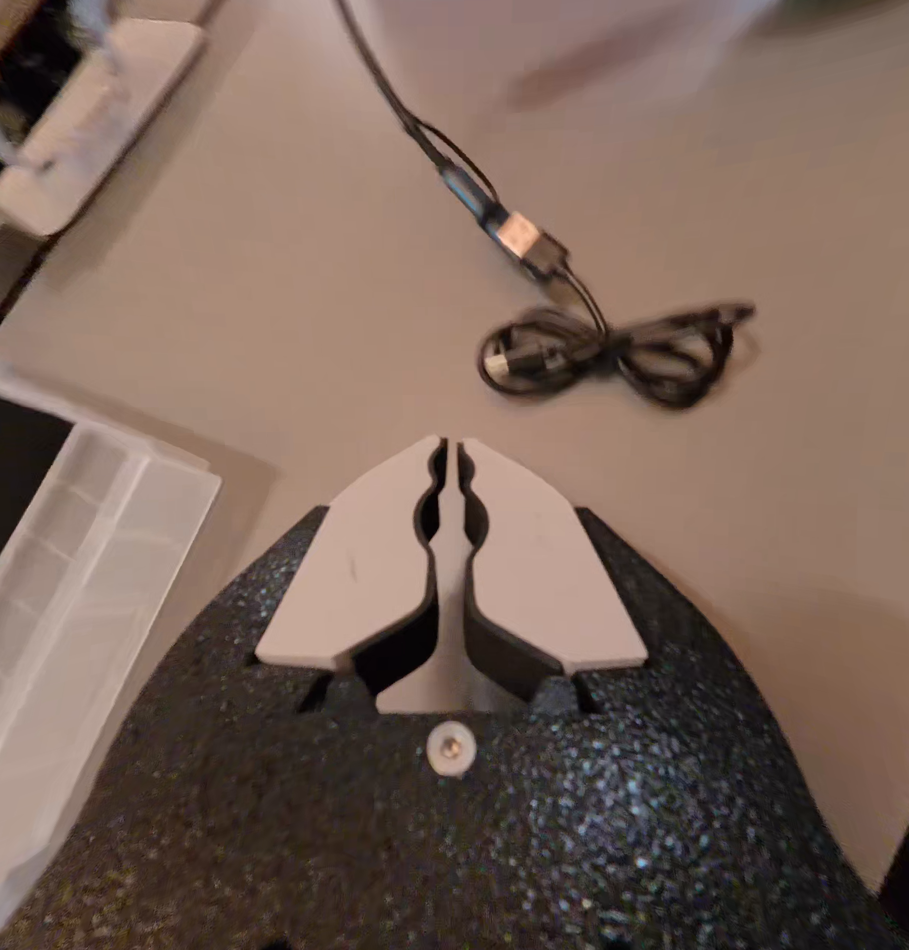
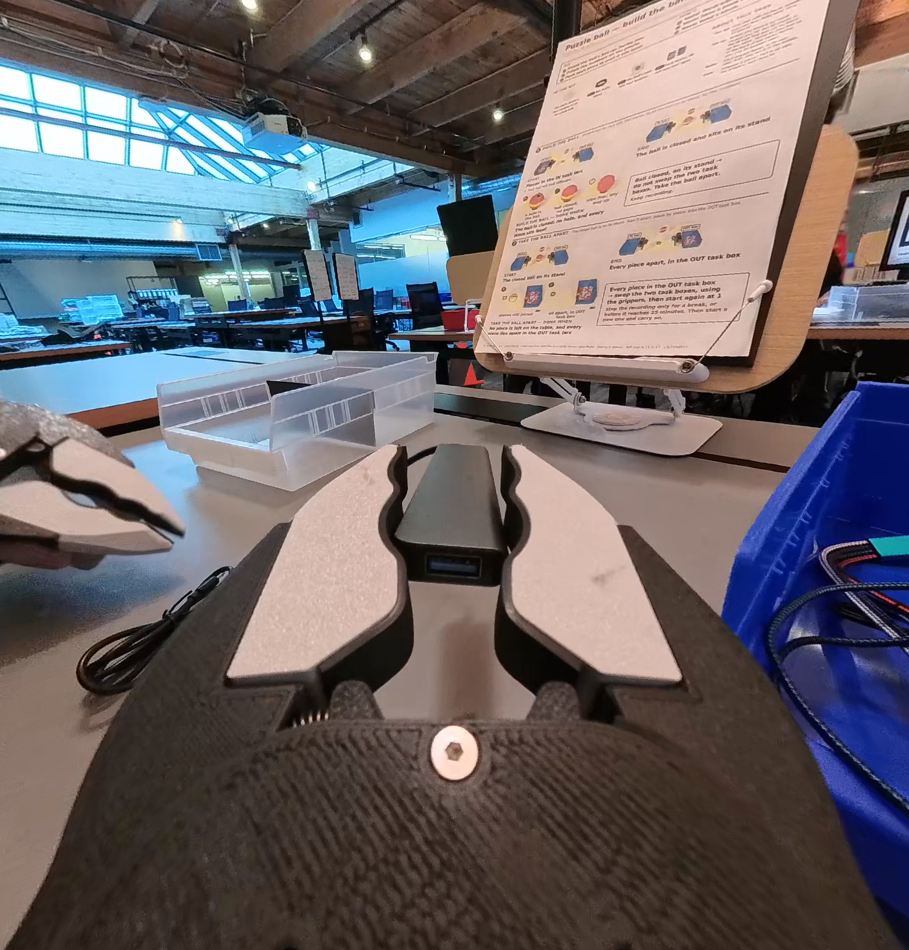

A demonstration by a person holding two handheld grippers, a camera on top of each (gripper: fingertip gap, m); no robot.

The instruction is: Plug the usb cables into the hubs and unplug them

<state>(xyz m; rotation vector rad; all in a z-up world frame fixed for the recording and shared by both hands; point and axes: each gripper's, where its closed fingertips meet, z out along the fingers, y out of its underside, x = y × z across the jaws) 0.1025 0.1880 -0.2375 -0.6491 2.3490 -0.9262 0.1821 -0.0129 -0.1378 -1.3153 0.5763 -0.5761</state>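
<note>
My right gripper is shut on a black USB hub and holds it just above the grey table, with a blue port facing the camera. My left gripper is shut and empty, with only a thin slit between the tips. It also shows at the left of the right wrist view. A coiled black USB cable lies on the table ahead and to the right of my left gripper; it also shows in the right wrist view. Another black cable with a silver plug lies beyond it.
A clear plastic bin stands at the table's back, also at the left of the left wrist view. A blue bin with braided cables is at the right. A stand with an instruction sheet is behind. My hands' fingertips stand some 25 cm from each other.
</note>
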